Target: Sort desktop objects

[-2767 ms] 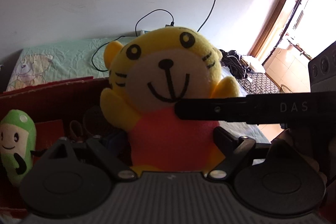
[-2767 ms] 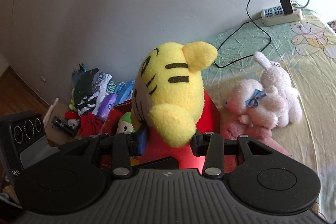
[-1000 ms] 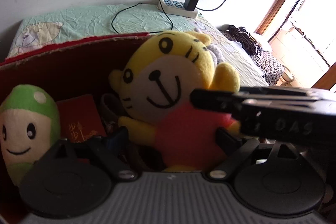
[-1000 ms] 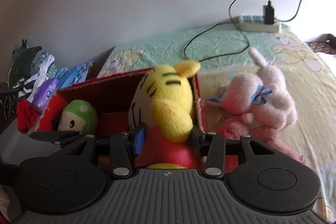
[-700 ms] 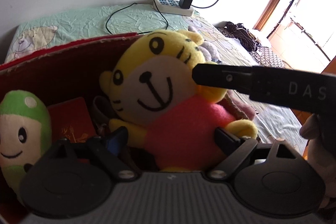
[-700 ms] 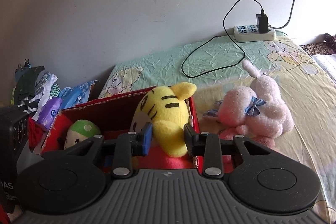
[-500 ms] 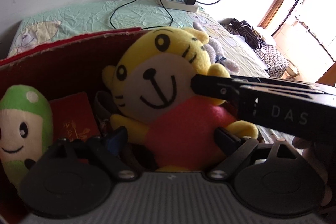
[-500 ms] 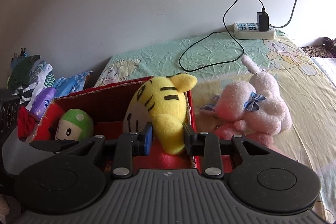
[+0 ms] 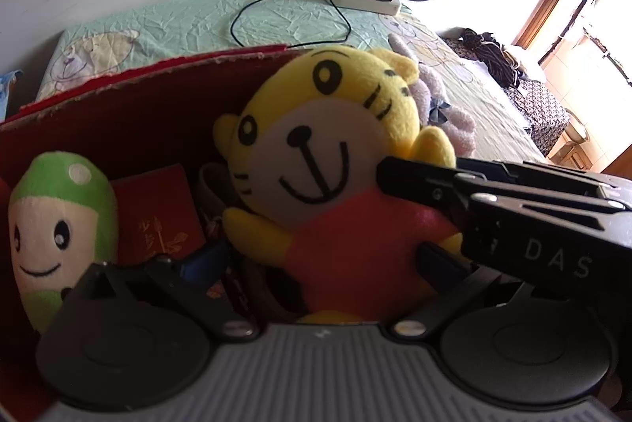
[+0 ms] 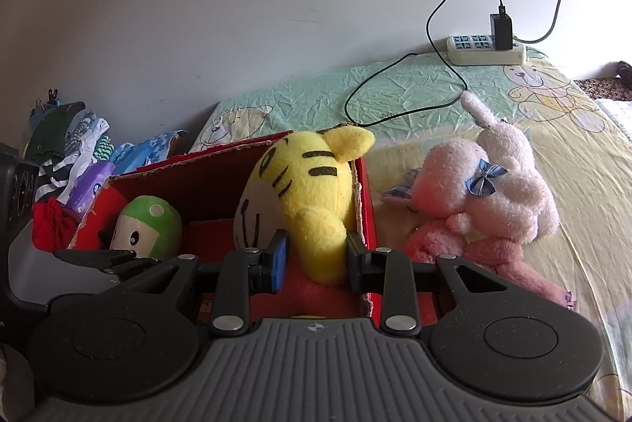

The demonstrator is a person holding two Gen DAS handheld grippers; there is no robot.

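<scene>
In the red box point(image 10: 197, 185), the green plush point(image 10: 148, 224) sits at its left end and the yellow tiger point(image 10: 304, 193) at its right; the pink rabbit point(image 10: 486, 196) outside right of it remains. My left gripper point(image 9: 316, 260) brackets the tiger loosely, jaws wide; my right gripper point(image 10: 316, 256) pinches its arm.
</scene>
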